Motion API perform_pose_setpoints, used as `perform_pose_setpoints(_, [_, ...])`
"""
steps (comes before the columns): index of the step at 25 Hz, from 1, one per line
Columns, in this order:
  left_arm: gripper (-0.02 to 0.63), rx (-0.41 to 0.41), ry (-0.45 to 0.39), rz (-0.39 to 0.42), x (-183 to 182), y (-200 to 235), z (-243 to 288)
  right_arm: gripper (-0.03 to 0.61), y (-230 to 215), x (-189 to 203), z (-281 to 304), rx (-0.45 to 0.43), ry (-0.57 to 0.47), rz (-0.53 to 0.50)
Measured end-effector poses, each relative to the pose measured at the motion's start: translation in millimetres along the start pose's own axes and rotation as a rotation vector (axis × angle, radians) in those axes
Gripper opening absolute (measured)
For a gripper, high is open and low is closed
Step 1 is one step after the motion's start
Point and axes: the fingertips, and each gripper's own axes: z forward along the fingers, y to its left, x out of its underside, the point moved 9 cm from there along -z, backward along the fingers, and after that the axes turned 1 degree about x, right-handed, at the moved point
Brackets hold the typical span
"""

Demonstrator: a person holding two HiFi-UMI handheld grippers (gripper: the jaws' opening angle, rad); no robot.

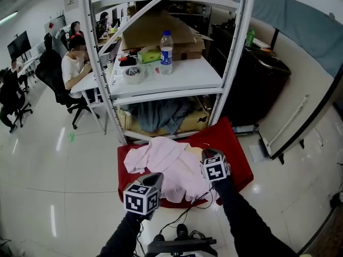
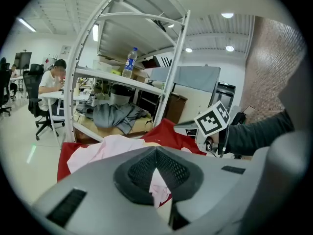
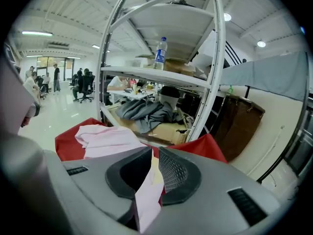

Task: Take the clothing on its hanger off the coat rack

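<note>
Office floor below a white rack (image 1: 236, 52): the pink garment (image 1: 171, 167) lies heaped on a red cloth (image 1: 236, 143) at six o'clock from the rack, with its hanger impossible to make out. The left gripper (image 2: 156, 176) and right gripper (image 3: 152, 173) each pinch its fabric. Grey clothing (image 1: 161, 114) fills the rack's bottom shelf.

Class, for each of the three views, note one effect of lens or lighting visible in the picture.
Head view: the wide lens bows the white shelf frame, and lights streak as glare on the glossy floor. Left gripper view: black corners ring the round image. Right gripper view: a ceiling lamp burns out white, while the pink garment between the jaws is evenly lit.
</note>
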Motion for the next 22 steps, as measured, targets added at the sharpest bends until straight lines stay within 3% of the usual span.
perform_pose_setpoints(4, [-0.005,0.029,-0.009,0.023,-8.6,-8.3,5.7,-0.014,-10.0,6.4,-20.2,-0.001,-0.024,0.077])
perform_pose_setpoints(12, [-0.005,0.082,-0.039,0.069,-28.1,-28.2,14.7,-0.026,-1.8,2.0,-94.1,-0.185,-0.248,0.316])
perform_pose_setpoints(22, [-0.005,0.151,-0.087,0.143,-51.8,-73.8,16.8,-0.025,20.6,-6.3,-156.5,-0.323,-0.359,0.390])
